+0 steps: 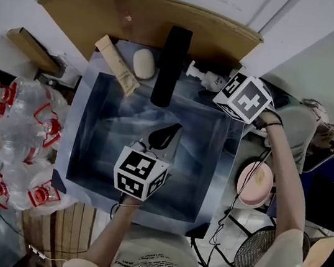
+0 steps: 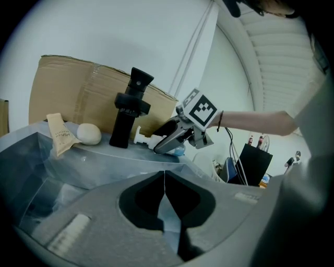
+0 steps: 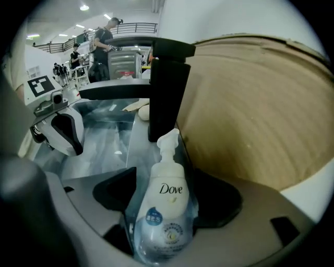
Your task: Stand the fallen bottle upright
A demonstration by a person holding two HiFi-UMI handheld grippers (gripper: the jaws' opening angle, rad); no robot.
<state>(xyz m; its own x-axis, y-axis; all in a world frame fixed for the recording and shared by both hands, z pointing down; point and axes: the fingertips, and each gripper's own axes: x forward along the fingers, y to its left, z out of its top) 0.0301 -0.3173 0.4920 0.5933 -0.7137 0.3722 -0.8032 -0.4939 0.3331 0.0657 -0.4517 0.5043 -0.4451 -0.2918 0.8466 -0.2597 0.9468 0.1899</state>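
Clasping bottle [image 3: 163,208], right gripper [image 3: 166,180].

Two tools: left tool [image 1: 164,137], right tool [image 1: 216,88]. One pump bottle [image 3: 164,208], one black bottle [image 1: 170,67], one tube [image 1: 117,65], one soap [image 1: 143,63].

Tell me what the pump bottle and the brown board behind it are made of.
The pump bottle is likely plastic: smooth, glossy white, translucent near the base. The board seems to be cardboard: matte brown with faint ribbing.
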